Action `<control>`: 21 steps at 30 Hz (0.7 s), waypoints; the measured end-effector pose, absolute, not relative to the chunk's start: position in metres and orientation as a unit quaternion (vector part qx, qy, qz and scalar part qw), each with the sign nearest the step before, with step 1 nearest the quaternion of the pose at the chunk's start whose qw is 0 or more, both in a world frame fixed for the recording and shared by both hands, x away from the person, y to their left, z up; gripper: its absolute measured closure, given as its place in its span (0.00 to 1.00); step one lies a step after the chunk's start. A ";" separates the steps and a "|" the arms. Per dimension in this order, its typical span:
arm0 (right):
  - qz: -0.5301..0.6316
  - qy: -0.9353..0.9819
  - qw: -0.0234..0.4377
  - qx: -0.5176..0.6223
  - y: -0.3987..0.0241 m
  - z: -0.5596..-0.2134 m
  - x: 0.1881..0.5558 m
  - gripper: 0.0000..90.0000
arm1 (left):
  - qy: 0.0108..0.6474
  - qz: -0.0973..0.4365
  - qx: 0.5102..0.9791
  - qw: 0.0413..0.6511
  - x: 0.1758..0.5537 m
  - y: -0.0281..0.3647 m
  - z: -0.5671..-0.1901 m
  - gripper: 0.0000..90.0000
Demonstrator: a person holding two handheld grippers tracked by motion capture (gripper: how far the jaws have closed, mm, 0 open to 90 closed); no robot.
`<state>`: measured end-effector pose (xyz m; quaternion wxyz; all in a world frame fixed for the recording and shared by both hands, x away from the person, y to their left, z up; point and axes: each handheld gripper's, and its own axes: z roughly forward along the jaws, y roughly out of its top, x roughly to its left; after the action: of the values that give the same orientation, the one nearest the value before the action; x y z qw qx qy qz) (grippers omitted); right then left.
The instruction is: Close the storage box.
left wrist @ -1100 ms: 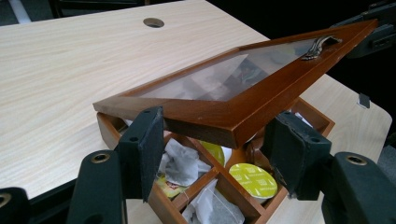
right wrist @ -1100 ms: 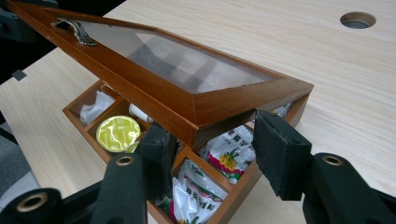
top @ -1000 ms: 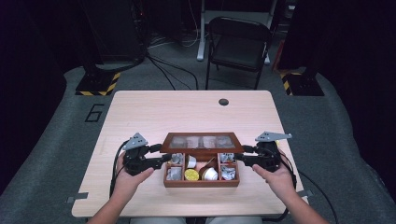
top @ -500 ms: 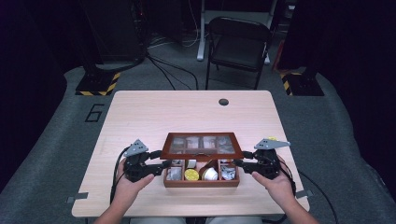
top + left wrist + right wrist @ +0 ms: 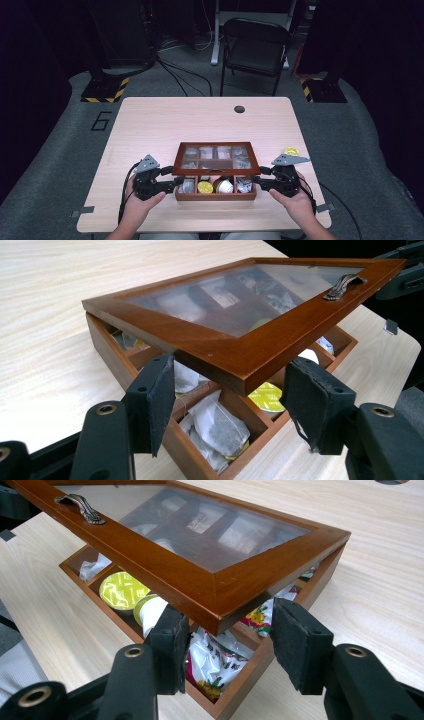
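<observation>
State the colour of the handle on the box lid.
Dull silver-grey metal handle, clearest in the right gripper view.

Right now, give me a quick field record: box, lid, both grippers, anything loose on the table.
box: wooden tea box near the table's front edge
lid: glass-paned lid tilted partly open, metal handle on top
contents: tea bags, yellow-lidded capsule
left gripper: open, at lid's left corner
right gripper: open, at lid's right corner
loose: yellow capsule on table

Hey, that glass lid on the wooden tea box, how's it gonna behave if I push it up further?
The lid looks rigid, wood-framed, so it should likely swing as one piece. Its glass pane seems fragile; dropping could crack it. The box might slide on the smooth table.
</observation>
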<state>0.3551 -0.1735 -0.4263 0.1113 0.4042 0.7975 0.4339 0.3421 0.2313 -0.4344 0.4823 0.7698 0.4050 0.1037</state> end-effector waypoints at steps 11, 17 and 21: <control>0.427 0.801 0.116 0.404 -0.172 -0.436 0.347 0.54 | 0.412 0.097 0.769 0.480 0.335 0.230 -0.446 0.42; 0.432 0.795 0.114 0.411 -0.173 -0.443 0.344 0.54 | 0.419 0.097 0.763 0.482 0.332 0.229 -0.452 0.42; 0.433 0.793 0.115 0.414 -0.173 -0.448 0.342 0.53 | 0.417 0.097 0.768 0.476 0.330 0.229 -0.455 0.42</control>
<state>0.3417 -0.1730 -0.4478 0.1151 0.4142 0.7925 0.4325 0.3304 0.2294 -0.4554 0.4763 0.7682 0.4168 0.0966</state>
